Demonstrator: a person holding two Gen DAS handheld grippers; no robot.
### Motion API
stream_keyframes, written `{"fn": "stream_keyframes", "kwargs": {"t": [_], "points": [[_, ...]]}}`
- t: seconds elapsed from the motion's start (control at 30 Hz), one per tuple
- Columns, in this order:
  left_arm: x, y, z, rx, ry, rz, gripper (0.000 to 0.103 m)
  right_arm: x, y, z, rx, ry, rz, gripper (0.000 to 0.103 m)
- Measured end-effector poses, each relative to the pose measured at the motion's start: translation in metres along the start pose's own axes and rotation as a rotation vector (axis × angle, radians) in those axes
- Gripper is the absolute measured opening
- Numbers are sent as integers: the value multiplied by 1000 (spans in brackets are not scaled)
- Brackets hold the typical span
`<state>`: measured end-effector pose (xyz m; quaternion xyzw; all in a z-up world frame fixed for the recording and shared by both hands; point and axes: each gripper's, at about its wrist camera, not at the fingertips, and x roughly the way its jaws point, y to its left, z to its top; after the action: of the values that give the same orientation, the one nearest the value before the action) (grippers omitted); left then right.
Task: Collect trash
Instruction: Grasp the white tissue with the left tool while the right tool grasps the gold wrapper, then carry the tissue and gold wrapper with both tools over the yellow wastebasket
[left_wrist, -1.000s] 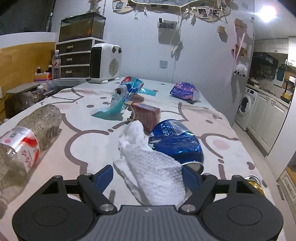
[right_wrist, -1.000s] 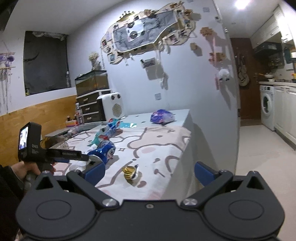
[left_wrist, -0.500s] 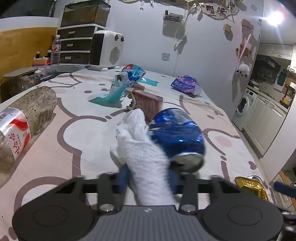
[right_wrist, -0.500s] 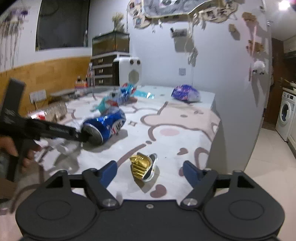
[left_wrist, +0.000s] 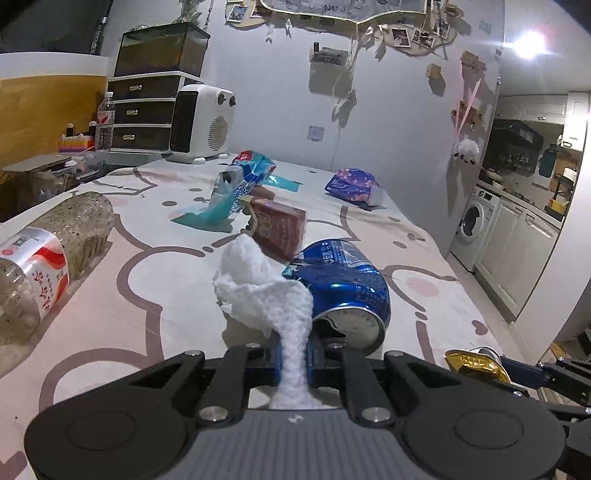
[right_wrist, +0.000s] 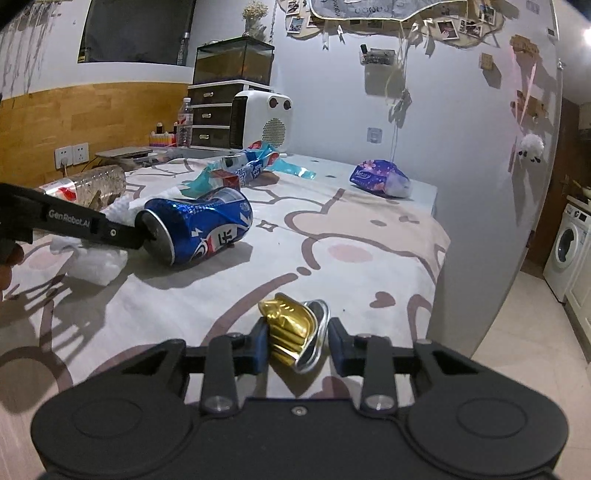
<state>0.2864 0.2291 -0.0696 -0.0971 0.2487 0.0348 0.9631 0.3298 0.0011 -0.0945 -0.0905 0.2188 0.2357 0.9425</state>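
My left gripper (left_wrist: 293, 360) is shut on a crumpled white paper towel (left_wrist: 266, 291), pinched between its blue pads. A dented blue can (left_wrist: 343, 291) lies on its side just right of the towel; it also shows in the right wrist view (right_wrist: 199, 232). My right gripper (right_wrist: 295, 341) has its pads on either side of a crushed gold foil cup (right_wrist: 291, 328) near the table's right edge, close to it or just touching. The left gripper's arm (right_wrist: 74, 225) shows in the right wrist view.
On the table lie a clear plastic bottle (left_wrist: 44, 258), a red box (left_wrist: 280, 227), a teal-blue wrapper (left_wrist: 236, 188) and a purple packet (left_wrist: 354, 186). A white heater (left_wrist: 201, 123) and drawers (left_wrist: 144, 110) stand at the back. The table edge (right_wrist: 439, 266) drops off on the right.
My left gripper has closed on the paper towel. My right gripper has moved in to the gold foil cup and narrowed around it.
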Motion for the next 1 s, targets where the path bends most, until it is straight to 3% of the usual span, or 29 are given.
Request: {"fn": "stream_keyframes", "kwargs": {"t": [0.2,0.6,1.0], "points": [[-21,-14,-10,27,-40,-41,11,-15,-2,-6,50,2,28,33],[-78,-25,-34,23,-88,-21,11,-57,1,-18,105,-22,107,33],[-135,-51,-68,51,-124,28,11,-105,-1,-32,146,-43,92,33]]}}
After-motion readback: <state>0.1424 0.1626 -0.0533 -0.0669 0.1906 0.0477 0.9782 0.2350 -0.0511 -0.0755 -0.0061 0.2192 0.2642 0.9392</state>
